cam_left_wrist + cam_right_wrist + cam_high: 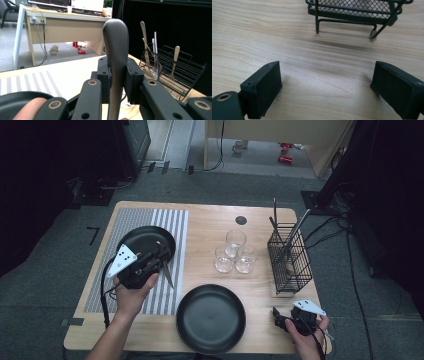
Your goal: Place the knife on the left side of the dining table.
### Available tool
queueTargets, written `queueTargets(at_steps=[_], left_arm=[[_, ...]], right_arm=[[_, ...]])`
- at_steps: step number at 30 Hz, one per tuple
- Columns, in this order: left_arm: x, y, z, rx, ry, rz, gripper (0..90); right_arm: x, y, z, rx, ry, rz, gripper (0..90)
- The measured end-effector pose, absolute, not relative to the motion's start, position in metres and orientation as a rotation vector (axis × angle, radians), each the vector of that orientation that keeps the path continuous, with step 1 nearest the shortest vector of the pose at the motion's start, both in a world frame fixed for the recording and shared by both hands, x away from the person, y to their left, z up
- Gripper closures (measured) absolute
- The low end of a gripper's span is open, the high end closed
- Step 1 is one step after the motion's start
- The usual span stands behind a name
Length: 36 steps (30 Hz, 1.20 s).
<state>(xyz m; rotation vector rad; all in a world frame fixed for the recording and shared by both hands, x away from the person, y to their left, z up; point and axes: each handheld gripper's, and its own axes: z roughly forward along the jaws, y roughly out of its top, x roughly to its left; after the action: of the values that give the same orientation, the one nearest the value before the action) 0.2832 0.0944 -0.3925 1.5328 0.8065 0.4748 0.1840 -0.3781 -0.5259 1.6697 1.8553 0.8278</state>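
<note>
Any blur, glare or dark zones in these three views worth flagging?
High view: sharp on the table, surroundings nearly black. Left gripper view: the held knife handle is soft up close, the cutlery basket crisper. Right gripper view: evenly lit, with a soft shadow under the basket.

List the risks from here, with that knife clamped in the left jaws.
1. The knife is held in the left gripper by its handle, with the blade out over the striped mat beside the far black plate; a slip could drop it onto either.
2. Carrying it to the wire basket may mean passing over three glasses, which a low swing might topple.
3. The basket already holds cutlery, so the knife could snag.
</note>
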Motion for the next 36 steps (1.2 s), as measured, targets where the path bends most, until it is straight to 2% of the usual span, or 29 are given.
queueTargets(at_steps=[36], left_arm=[[0.28, 0.094, -0.407, 1.574, 0.812, 0.468, 77.9]], right_arm=[[0.186, -0.38, -0.526, 1.69, 1.843, 0.812, 4.4]])
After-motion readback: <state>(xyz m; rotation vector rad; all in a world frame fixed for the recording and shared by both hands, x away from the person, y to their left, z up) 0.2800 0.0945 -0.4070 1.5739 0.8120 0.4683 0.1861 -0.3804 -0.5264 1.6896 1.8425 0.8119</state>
